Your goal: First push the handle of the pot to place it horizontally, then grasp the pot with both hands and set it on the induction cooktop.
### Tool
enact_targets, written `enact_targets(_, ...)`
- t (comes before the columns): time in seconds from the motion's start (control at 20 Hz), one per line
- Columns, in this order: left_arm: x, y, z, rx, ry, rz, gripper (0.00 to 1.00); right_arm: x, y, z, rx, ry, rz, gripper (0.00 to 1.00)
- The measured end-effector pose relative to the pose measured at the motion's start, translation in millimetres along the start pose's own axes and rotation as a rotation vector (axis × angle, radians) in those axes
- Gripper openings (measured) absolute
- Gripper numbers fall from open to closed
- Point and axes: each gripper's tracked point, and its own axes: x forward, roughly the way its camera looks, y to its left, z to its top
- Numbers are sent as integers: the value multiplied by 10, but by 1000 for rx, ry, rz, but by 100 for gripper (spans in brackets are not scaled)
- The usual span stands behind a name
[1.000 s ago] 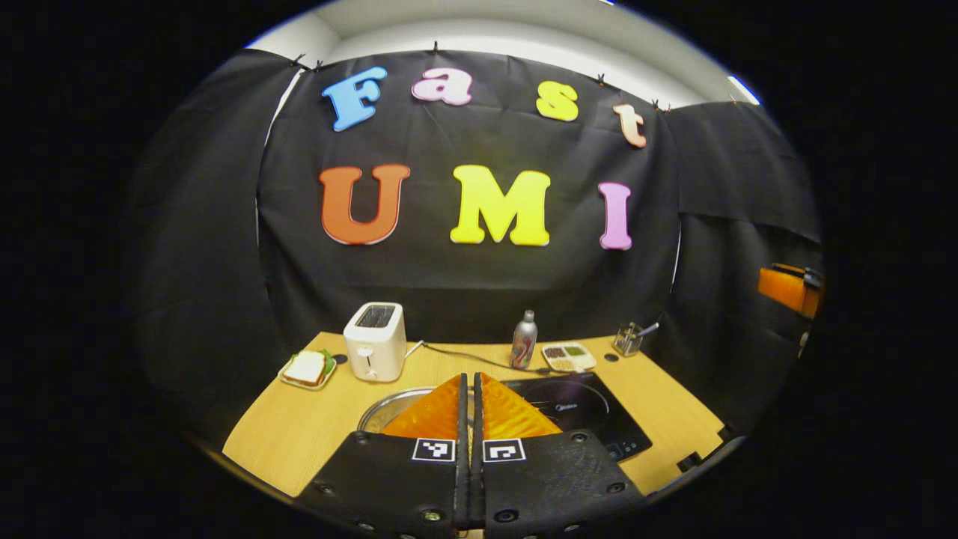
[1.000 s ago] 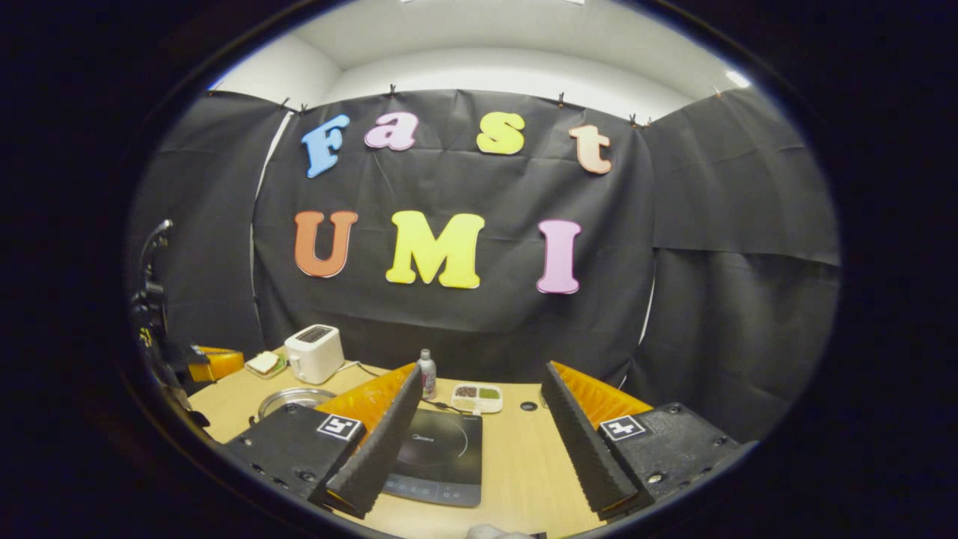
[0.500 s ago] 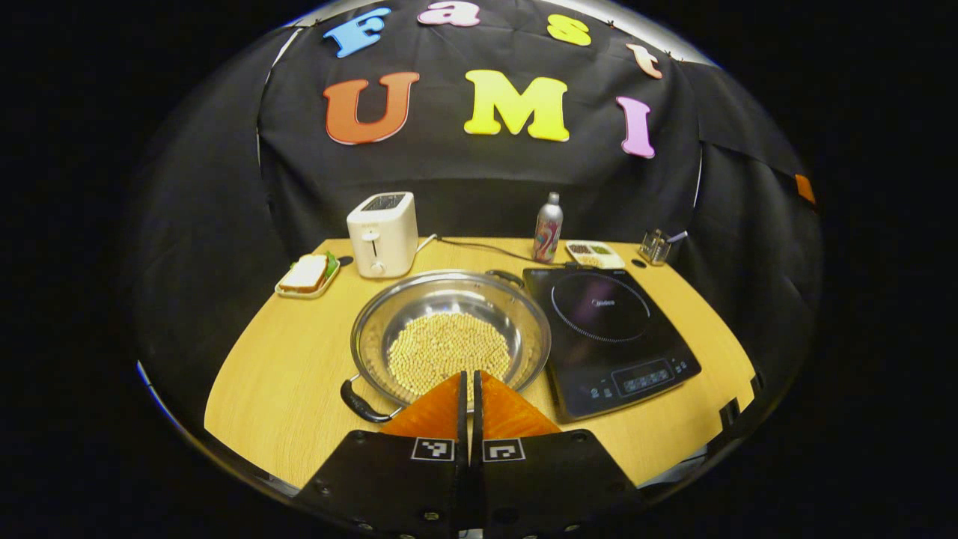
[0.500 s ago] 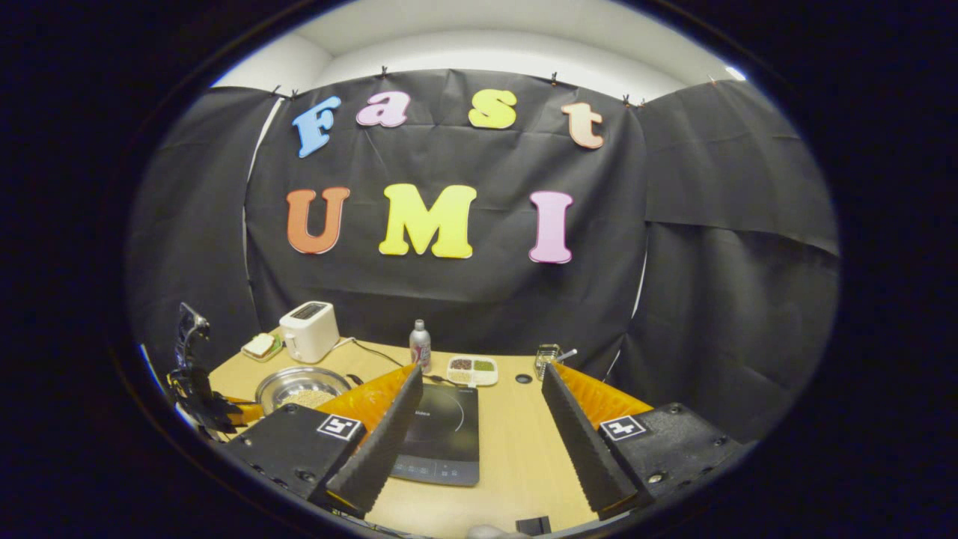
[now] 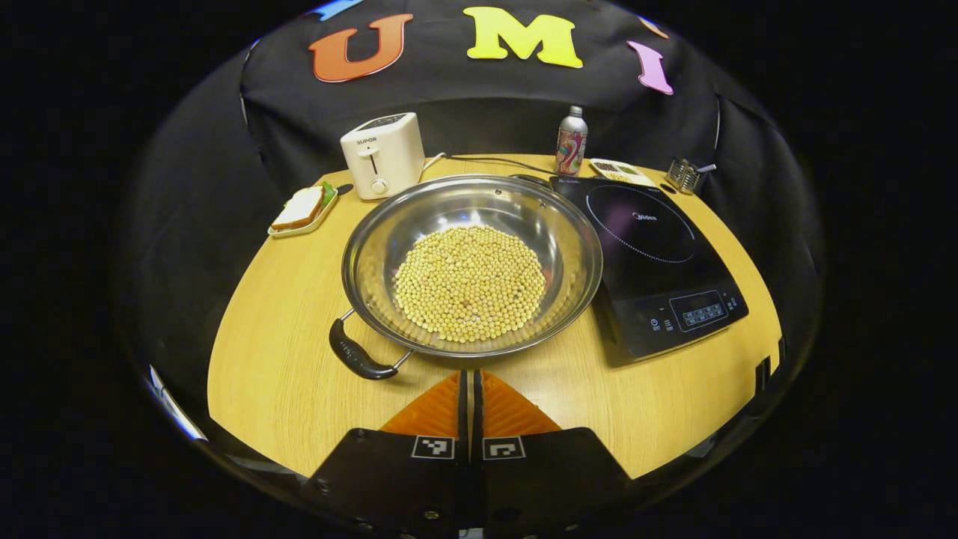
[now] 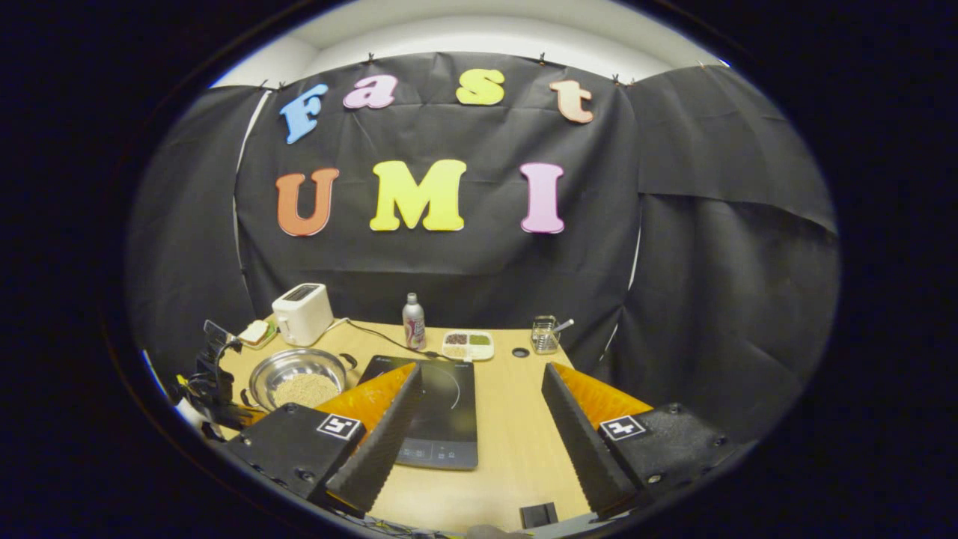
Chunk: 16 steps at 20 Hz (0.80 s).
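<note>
A steel pot (image 5: 471,262) full of pale beans stands mid-table, just left of the black induction cooktop (image 5: 651,254). Its near black handle (image 5: 358,358) points toward the front left of the table; the far handle (image 5: 528,178) points to the back right. My left gripper (image 5: 470,378) is shut on nothing, its tips just short of the pot's near rim and right of the near handle. In the right gripper view the pot (image 6: 299,378) and cooktop (image 6: 438,415) lie ahead on the left. My right gripper (image 6: 481,374) is open, above the table's front right part.
A white toaster (image 5: 382,153), a sandwich on a small plate (image 5: 301,209), a bottle (image 5: 571,142), a divided dish (image 5: 617,171) and a small holder (image 5: 682,174) line the back of the wooden table (image 5: 284,359). The left gripper (image 6: 213,382) shows beside the pot.
The left gripper view has tipped down and closed in on the pot, which now lies whole beyond the shut tips. The right gripper shifted slightly, bringing more of the table into sight, still open.
</note>
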Motion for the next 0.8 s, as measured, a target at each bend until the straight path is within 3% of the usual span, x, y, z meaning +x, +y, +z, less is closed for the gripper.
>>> enact_targets(0.3,221,133,-26,21,65,39,0,140,-82,-91,5,37,-14,100)
enact_targets(0.35,244,171,-28,22,73,48,10,171,-82,-101,-1,39,-16,100)
enact_targets(0.45,292,254,-40,12,83,63,0,210,-86,-97,-12,43,-17,100)
enact_targets(0.5,303,297,-48,8,88,71,0,235,-90,-97,-18,45,-17,100)
enact_targets(0.55,328,318,-64,4,94,64,10,262,-94,-112,-23,51,-20,100)
enact_targets(0.6,324,317,-94,-1,104,63,0,279,-106,-115,-27,56,-21,100)
enact_targets(0.65,316,326,-111,-5,106,66,10,299,-114,-119,-28,61,-24,100)
enact_targets(0.7,315,342,-98,-7,98,70,0,324,-123,-113,-25,63,-25,100)
enact_targets(0.75,307,356,-104,-9,99,72,0,321,-116,-115,-25,65,-25,100)
enact_targets(0.8,299,373,-103,-15,97,73,10,328,-111,-100,-29,63,-24,100)
